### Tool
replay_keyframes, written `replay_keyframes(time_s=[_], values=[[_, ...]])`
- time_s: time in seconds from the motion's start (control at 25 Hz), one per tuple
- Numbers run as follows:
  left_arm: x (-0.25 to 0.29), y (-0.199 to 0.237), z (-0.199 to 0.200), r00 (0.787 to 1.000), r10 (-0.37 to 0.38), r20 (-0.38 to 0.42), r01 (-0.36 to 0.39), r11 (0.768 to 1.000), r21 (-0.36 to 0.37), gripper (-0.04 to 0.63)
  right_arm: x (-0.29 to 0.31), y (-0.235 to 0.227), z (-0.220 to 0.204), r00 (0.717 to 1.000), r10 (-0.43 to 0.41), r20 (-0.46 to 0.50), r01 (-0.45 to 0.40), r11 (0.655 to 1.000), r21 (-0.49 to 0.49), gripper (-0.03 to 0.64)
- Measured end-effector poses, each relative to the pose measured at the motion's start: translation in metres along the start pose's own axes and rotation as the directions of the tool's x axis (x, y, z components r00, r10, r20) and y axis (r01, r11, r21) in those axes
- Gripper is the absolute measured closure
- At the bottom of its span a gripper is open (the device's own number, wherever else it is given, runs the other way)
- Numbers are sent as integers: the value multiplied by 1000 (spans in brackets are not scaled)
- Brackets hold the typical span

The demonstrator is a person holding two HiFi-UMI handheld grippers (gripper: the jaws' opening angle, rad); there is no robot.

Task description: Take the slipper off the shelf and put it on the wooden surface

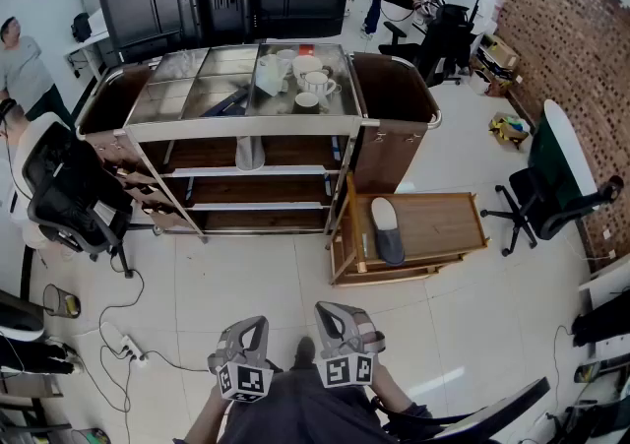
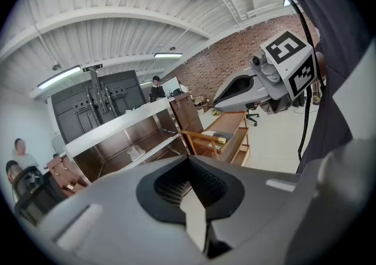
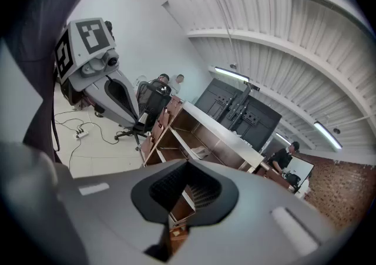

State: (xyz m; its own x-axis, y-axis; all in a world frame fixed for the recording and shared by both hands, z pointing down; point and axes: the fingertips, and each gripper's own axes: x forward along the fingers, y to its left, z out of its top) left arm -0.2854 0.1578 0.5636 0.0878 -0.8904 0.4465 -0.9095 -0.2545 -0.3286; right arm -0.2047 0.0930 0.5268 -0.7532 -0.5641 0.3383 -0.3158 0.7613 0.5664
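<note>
One slipper point(image 1: 386, 228), grey over the toe with a white footbed showing at its far end, lies flat and sole down on the wooden surface point(image 1: 443, 221), near its left edge. It is off the shelf point(image 1: 256, 172), which stands just beside.

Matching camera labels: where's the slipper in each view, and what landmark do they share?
Head view: slipper lies on the low wooden stand, right of centre.
Left gripper view: slipper near mid-frame on that stand, just above the tongs.
Right gripper view: slipper not made out.
Shared landmark: the steel-topped shelf cart.
</note>
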Motion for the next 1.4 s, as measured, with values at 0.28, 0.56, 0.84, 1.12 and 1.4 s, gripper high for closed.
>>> replay_keyframes(time_s=[0.28,0.56,0.84,1.12,1.4], values=[[54,16,24,1000,12,22,-13,999,41,578,25,-36,-30,1000,-19,-22,20,1000,13,615],[105,68,25,999,39,1,-39,998,44,578,63,-53,-42,998,-11,-59,13,999,32,615],[195,141,12,998,46,-44,-42,995,88,512,133,-101,-54,989,-46,-144,52,998,38,615],[322,236,-24,984,138,-109,-106,961,257,392,198,-158,-43,970,-109,-219,121,992,40,615],[438,301,-70,967,178,-181,-83,895,439,316,221,-177,-54,930,-148,-336,176,983,55,615]])
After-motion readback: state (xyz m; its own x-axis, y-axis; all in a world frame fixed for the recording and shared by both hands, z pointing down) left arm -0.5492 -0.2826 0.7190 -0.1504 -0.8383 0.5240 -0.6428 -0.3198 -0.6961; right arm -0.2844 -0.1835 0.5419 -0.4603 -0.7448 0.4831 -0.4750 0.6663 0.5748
